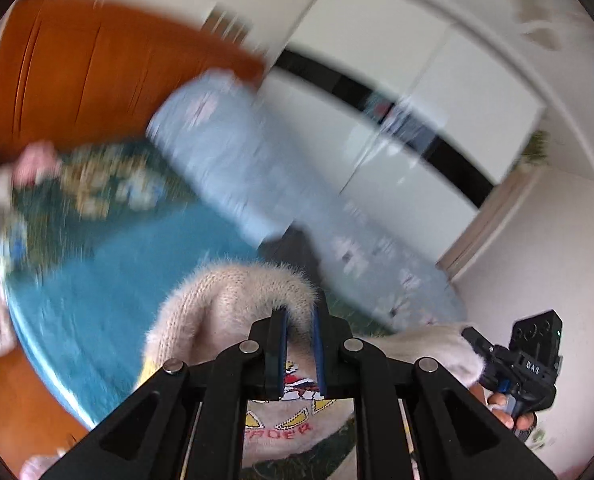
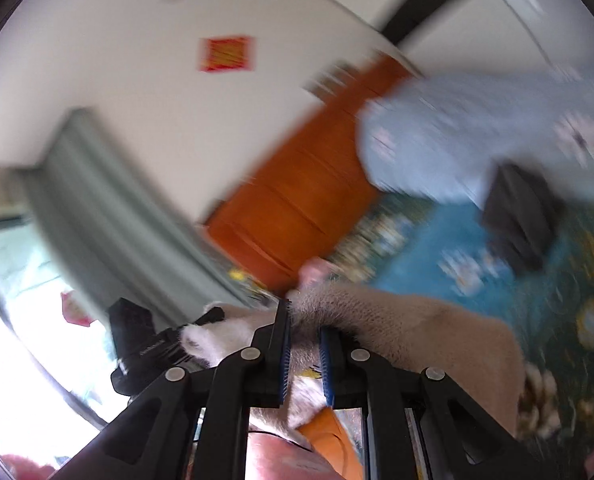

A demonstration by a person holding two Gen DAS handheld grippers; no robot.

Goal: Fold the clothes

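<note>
A fuzzy beige knitted sweater point(image 1: 225, 304) with a cartoon print hangs between my two grippers above a bed. My left gripper point(image 1: 300, 320) is shut on a fold of its upper edge. My right gripper point(image 2: 305, 320) is shut on another part of the same sweater point(image 2: 417, 328). In the left wrist view the right gripper point(image 1: 473, 340) shows at the lower right, gripping the sweater's far corner. In the right wrist view the left gripper point(image 2: 213, 316) shows at the left, pinching the pale edge. Both views are motion-blurred.
Below lies a bed with a teal patterned cover point(image 1: 109, 280) and a light blue floral quilt point(image 1: 233, 152). A dark folded garment point(image 2: 525, 216) lies on the bed. An orange wooden headboard point(image 1: 77, 68) and white wardrobe doors point(image 1: 417, 92) stand behind.
</note>
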